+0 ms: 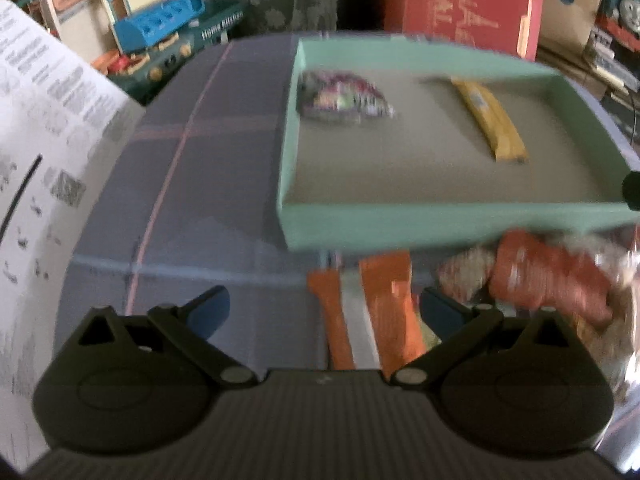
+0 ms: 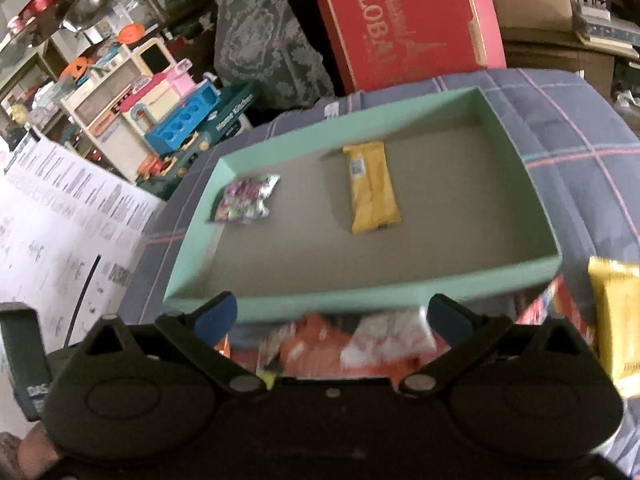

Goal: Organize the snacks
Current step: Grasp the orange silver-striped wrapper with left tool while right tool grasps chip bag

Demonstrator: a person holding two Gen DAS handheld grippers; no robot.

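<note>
Blurred and cut-off items
Orange snack packets (image 2: 340,344): motion-blurred, partly behind gripper body; yellow packet (image 2: 616,320): cropped by edge.

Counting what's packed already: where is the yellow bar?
The yellow bar lies inside the green box, right of the purple packet, in both views.

Two snack packets (image 2: 245,199) (image 2: 373,187) apart in tray (image 2: 352,304), loose snacks (image 2: 344,344) before it (on cloth (image 2: 580,128))

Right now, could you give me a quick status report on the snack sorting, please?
Left gripper and right gripper open, empty. Green tray holds yellow bar and purple packet. Orange snacks loose in front of tray; nothing blocking.
</note>
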